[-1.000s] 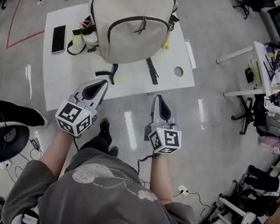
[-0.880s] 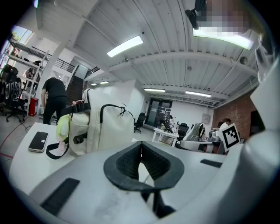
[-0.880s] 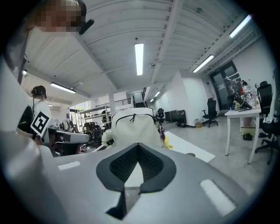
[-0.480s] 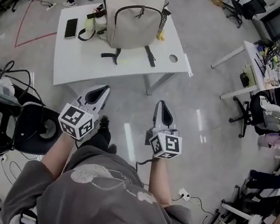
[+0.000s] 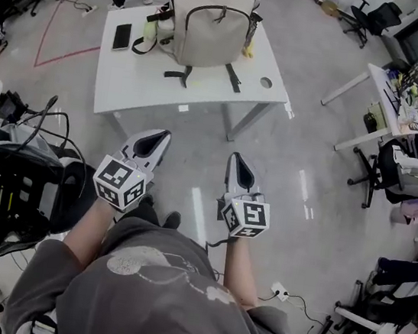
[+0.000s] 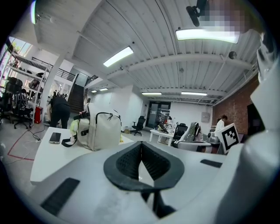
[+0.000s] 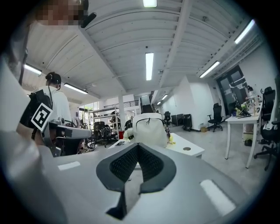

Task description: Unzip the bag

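— Nearest first: what do the tongs hold?
— Nothing. The left gripper point(image 6: 141, 144) and the right gripper point(image 7: 138, 146) are both clenched, with their pad tips meeting on empty air. Each gripper's own view shows that.
— What does the head view add?
— It alone shows both grippers low over bare floor, well short of the white table point(image 5: 151, 85).
— And the bag?
— The beige bag point(image 5: 212, 20) stands upright toward the table's far edge, and its dark front zip looks closed. A phone point(image 5: 122, 36) lies to its left in the head view. Only the left gripper view shows the person point(image 6: 59, 111) beyond the table bending forward.
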Demonstrator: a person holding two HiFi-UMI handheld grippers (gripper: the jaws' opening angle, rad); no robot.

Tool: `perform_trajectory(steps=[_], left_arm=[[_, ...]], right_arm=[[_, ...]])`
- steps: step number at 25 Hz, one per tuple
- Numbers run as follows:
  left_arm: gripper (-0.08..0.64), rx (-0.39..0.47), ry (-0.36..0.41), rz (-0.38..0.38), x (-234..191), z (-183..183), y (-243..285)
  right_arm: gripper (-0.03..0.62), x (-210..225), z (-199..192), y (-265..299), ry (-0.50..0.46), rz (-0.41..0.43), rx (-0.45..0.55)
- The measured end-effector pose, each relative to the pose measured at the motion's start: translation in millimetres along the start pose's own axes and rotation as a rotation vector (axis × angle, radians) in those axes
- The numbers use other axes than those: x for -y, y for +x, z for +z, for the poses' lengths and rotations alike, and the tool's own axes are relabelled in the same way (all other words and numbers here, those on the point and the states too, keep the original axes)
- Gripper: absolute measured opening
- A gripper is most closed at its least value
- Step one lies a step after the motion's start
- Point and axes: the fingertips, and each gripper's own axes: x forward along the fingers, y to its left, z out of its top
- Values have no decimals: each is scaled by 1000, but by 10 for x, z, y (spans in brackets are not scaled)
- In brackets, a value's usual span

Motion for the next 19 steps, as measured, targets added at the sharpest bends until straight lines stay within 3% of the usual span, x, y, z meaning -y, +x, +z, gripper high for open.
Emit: perform_trajectory(steps=[11,19], left_arm=[[6,0,-29,-11,-454,168,-50],[6,14,-28,-15,-519,265,-40]], right_arm=[[-2,-464,217,522,-38,17,-11],[-2,-489,281,566,-61,12,-16]])
